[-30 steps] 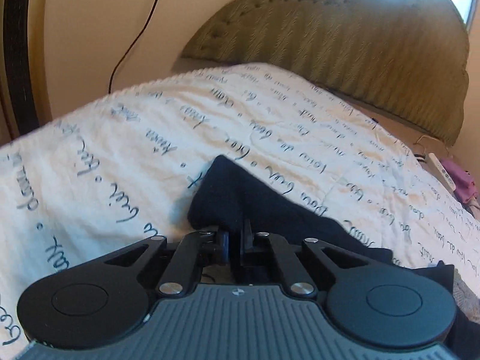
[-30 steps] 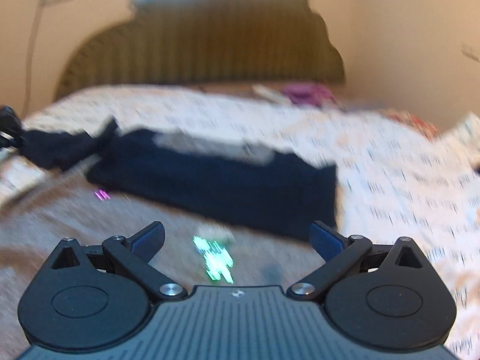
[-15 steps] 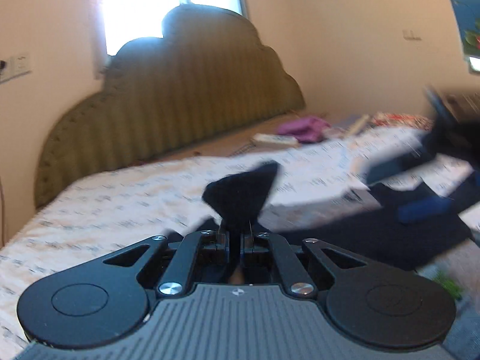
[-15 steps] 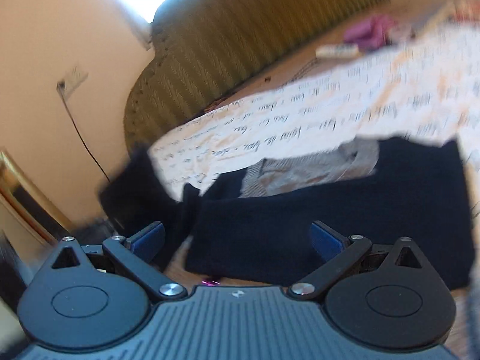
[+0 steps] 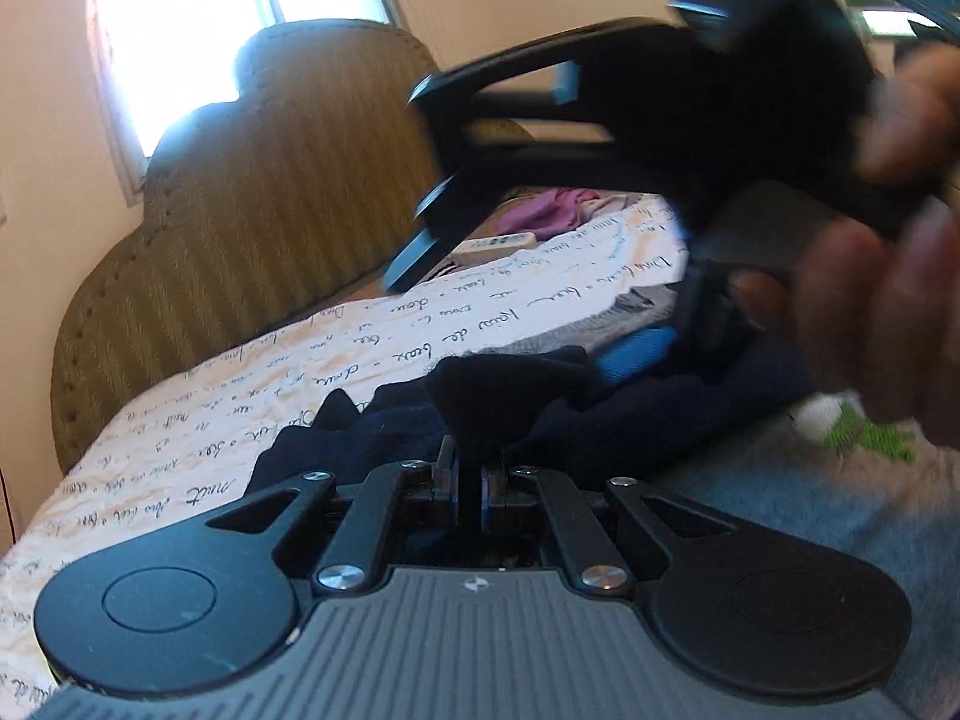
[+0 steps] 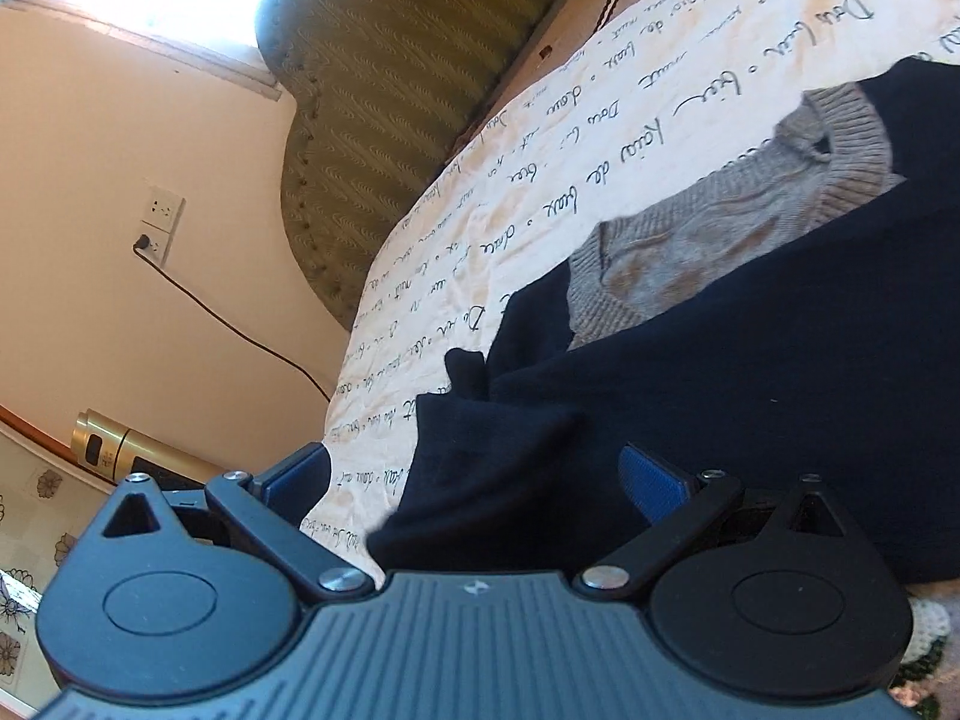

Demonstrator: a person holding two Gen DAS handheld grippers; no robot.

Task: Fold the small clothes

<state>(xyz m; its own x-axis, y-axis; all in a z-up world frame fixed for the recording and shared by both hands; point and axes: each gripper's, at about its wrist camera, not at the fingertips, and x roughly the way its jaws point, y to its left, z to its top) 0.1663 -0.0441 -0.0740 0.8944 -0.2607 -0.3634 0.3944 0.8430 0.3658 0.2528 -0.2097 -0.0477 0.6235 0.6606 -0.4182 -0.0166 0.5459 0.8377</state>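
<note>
A small navy sweater point(image 6: 750, 372) with a grey knit collar point(image 6: 738, 192) lies on the script-printed bedsheet point(image 6: 576, 138). My left gripper point(image 5: 471, 468) is shut on a navy sleeve end point(image 5: 498, 390), which sticks up between its fingers. My right gripper point(image 6: 477, 480) is open, tilted, low over the sweater's folded sleeve edge, with its blue pads point(image 6: 657, 483) on either side of the cloth. In the left wrist view the right gripper point(image 5: 630, 120) appears blurred and close at upper right, with the hand that holds it.
An olive padded headboard point(image 5: 252, 192) stands behind the bed under a bright window. Purple clothes point(image 5: 552, 210) and a white remote point(image 5: 498, 243) lie near the headboard. A grey knit blanket point(image 5: 810, 492) covers the near bed. A wall socket with a cable point(image 6: 159, 222) is at left.
My left gripper has carried the sleeve end rightward over the sweater body. My right gripper has swung and tilted down to the sweater's left edge, staying open.
</note>
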